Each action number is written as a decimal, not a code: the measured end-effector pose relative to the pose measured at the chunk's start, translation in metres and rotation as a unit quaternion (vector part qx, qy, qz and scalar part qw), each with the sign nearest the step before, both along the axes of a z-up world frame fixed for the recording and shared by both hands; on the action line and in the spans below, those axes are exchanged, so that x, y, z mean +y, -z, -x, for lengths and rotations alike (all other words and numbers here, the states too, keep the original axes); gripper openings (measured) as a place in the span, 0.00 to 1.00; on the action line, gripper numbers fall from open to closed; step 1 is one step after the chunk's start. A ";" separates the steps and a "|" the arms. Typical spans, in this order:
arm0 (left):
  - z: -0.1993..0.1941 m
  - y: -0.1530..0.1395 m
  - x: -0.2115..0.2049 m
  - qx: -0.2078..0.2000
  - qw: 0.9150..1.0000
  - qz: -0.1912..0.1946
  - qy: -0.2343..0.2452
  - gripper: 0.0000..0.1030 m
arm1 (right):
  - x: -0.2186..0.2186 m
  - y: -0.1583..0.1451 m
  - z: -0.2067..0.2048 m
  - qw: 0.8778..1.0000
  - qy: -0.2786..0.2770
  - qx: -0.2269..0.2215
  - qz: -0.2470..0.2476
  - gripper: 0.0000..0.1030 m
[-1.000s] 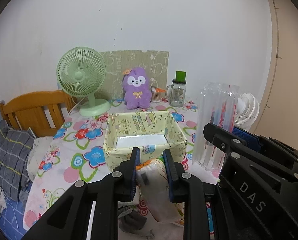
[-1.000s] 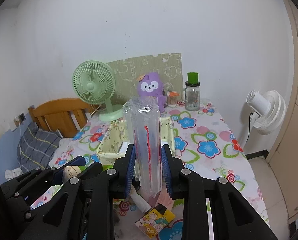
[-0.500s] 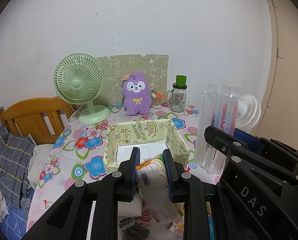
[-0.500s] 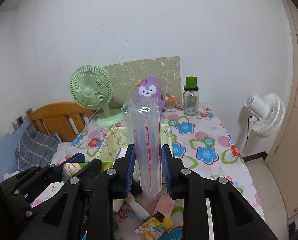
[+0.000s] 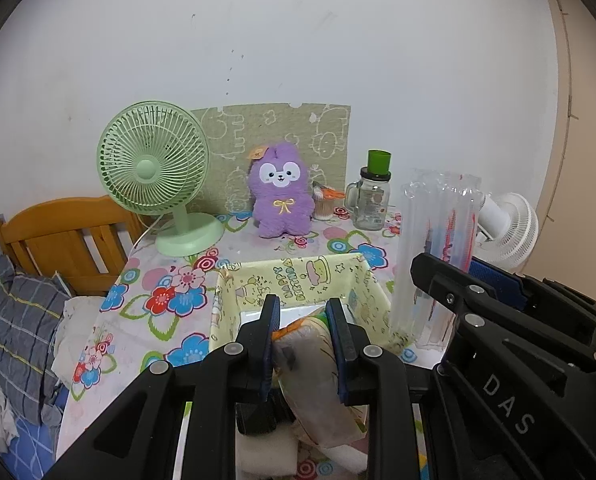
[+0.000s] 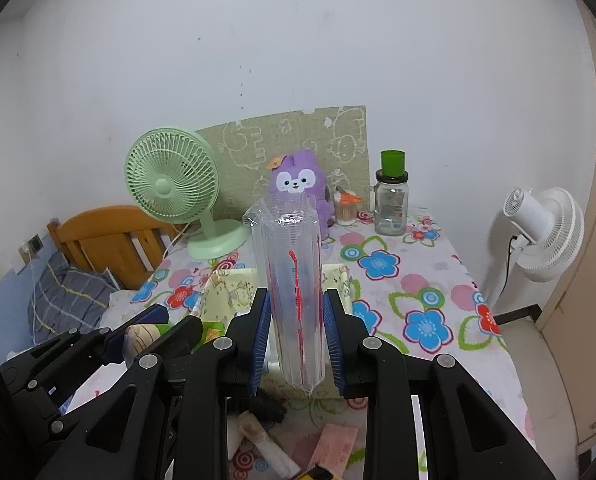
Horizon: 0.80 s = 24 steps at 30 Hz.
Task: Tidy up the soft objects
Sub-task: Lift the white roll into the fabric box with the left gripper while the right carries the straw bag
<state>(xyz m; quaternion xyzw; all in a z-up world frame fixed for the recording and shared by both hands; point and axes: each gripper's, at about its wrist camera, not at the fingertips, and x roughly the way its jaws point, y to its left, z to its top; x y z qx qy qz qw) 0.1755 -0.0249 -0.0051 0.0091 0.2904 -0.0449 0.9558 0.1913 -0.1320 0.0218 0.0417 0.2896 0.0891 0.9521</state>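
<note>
Left gripper (image 5: 302, 322): jaws clamped on a soft plastic packet (image 5: 317, 376), orange at its top end, held over the near rim of the box (image 5: 222, 312). Right gripper (image 6: 294, 312): jaws pressed on an upright clear air-column cushion (image 6: 294, 276) with red print, held above the box's near right corner.

Desk (image 6: 429, 292), floral cloth. Below the grippers, loose on the desk: a white pad (image 5: 266, 456), a pink packet (image 6: 333, 440), a small tube (image 6: 262, 440); other bits too hidden to identify.

Box: open-topped, yellow printed fabric lining, reads "HAPPY BIRTHDAY" on far inner wall. Floor pale and bare where visible; near part hidden by the left gripper.

Beyond the box, along the wall: green fan (image 5: 154, 168) at left, purple plush (image 5: 282, 196) upright at centre against a patterned board (image 5: 274, 136), a small cup (image 5: 325, 204) of sticks just beside it, then a glass jar (image 5: 371, 196) with a green lid; contents of the jar unclear.

Off the desk: wooden bed frame (image 5: 62, 236) left, white fan (image 6: 545, 232) right
</note>
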 end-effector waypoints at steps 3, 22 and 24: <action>-0.012 0.002 0.003 0.004 1.000 0.001 -0.003 0.21 | 0.004 0.002 -0.010 1.000 -0.003 0.002 0.002 0.29; -0.084 0.041 0.019 0.049 0.999 0.001 -0.020 0.22 | 0.020 0.044 -0.080 0.998 -0.021 0.056 -0.001 0.29; -0.089 0.049 0.020 0.058 0.998 0.002 -0.020 0.22 | 0.021 0.051 -0.085 0.998 -0.021 0.065 0.000 0.29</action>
